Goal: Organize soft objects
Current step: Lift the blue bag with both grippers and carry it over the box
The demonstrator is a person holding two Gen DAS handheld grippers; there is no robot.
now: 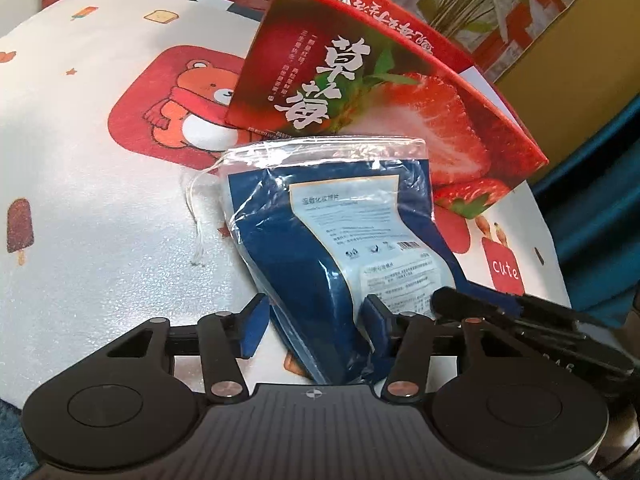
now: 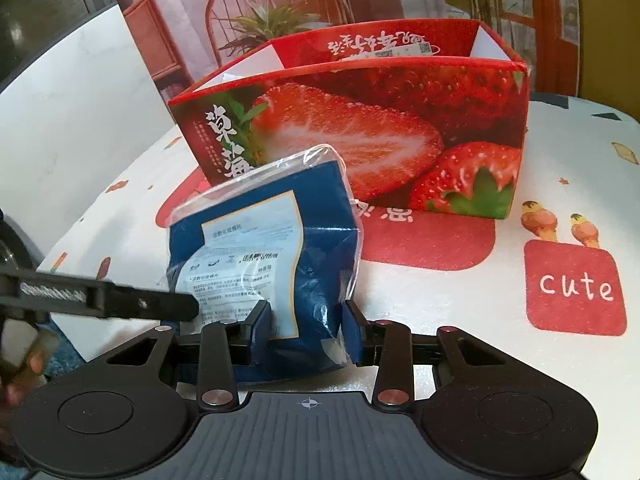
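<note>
Blue soft pack [image 1: 320, 240] in clear drawstring bag, lower end off the table [image 1: 100, 200], top leaning just beside the strawberry box [image 1: 360, 92]. Right tongs [image 2: 306, 330] closed on pack's lower end, both pads pressing the film. Left tongs [image 1: 316, 328] astride the same end, right pad touching, left pad apart: partly open, no firm hold. Probable step: lift into the open-topped box. Best raised clear of the near wall first, loose drawstring [image 1: 196, 216] kept from snagging, squeeze kept light.

"cute" on tablecloth [image 2: 575, 286], "草莓" on strawberry box [image 2: 360, 140]
</note>
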